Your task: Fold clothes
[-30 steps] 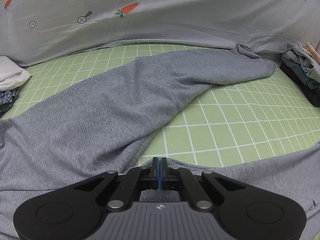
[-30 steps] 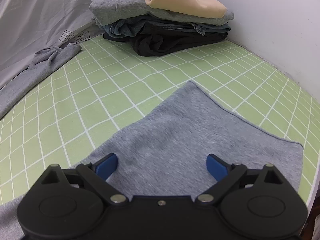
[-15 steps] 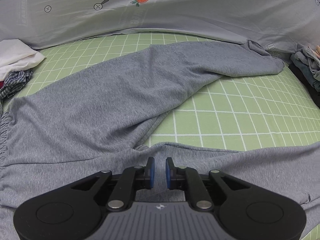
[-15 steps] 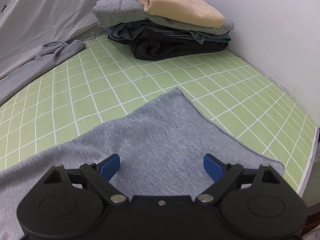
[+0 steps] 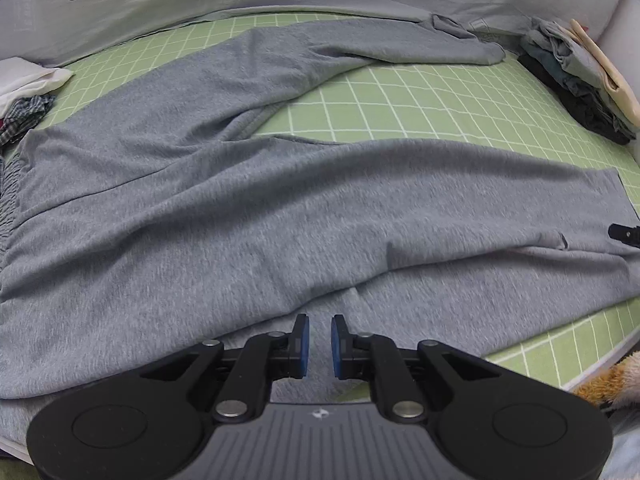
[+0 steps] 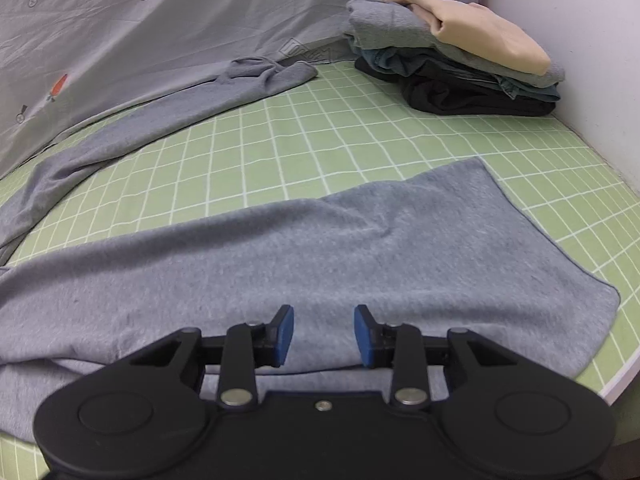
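Progress: early. Grey jersey trousers (image 5: 280, 216) spread lengthwise over green bedsheet with white grid lines (image 5: 420, 108), gathered waistband at the left, legs splayed in a V. Far leg (image 6: 132, 128) running to the printed grey cloth at the back, near leg (image 6: 360, 256) flat across the front, hem near the bed's right edge. No leg laid over the other yet, no crosswise fold begun. Stack of folded clothes, beige on grey on denim on black (image 6: 460, 64), already finished in the far right corner; small heap of white and checked garments (image 5: 24, 92) waiting at the left.

Left gripper (image 5: 319, 336): pads slightly apart, nothing clamped, poised over the near edge of the trousers. Right gripper (image 6: 323, 332): jaws just been closing, a gap remaining, no fabric pinched between them.

Writing: outlined block letters on the printed grey cloth (image 6: 120, 20) near the stack, too distorted to read. No brand visible.
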Demonstrator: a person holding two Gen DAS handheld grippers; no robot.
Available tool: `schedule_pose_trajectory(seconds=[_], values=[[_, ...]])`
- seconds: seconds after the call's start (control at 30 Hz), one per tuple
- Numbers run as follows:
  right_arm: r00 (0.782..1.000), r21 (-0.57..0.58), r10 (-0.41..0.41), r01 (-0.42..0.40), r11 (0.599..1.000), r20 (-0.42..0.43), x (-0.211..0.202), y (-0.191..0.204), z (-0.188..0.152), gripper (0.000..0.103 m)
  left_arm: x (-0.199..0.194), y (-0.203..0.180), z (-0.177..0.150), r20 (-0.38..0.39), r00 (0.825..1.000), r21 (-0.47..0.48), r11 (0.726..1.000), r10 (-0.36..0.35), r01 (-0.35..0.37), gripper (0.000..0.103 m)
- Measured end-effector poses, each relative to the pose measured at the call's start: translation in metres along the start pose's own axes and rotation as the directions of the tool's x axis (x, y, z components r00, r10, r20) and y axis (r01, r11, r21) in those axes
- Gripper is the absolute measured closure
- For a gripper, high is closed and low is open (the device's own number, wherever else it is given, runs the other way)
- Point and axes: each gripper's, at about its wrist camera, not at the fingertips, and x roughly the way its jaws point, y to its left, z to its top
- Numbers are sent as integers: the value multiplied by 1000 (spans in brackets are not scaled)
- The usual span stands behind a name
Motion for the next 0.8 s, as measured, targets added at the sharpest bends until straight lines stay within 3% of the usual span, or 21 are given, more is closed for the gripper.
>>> schedule_pose_trajectory(seconds=[0.17, 0.27, 0.33, 0.4, 0.47, 0.53, 0.63, 0.67, 0.7, 0.8], values=[[997, -117, 80, -82, 990, -19, -11, 32, -15, 73, 8, -18, -4, -35, 999, 90, 996, -5, 9, 89], [993, -182, 108, -113, 977, -38, -16, 48, -24, 72, 9, -19, -2, -34, 999, 82, 996, -37, 40, 87], [992, -221, 119, -127, 967, -49, -17, 56, -29, 70, 7, -18, 1, -22, 998, 67, 996, -56, 58, 80], [989, -259, 135, -145, 955, -57, -19, 65, -34, 65, 5, -18, 4, -15, 998, 40, 997, -67, 68, 74], [988, -288, 141, -151, 946, -56, -20, 70, -36, 52, 9, -18, 6, -31, 998, 22, 998, -55, 56, 72], [988, -308, 142, -155, 939, -65, -17, 75, -38, 51, 18, -22, 8, -71, 997, 46, 999, 0, 3, 72], [982, -317, 155, -181, 931, -104, -8, 81, -39, 57, 24, -28, 7, -78, 996, 69, 997, 38, -33, 75], [981, -323, 162, -190, 927, -112, -7, 82, -41, 62, 23, -30, 6, -73, 996, 77, 996, 46, -40, 80], [979, -327, 172, -199, 924, -110, -7, 83, -41, 63, 23, -32, 5, -70, 996, 84, 995, 51, -45, 96], [969, -348, 212, -243, 905, -125, -8, 88, -43, 89, 21, -32, 1, -63, 997, 89, 995, 53, -47, 101]])
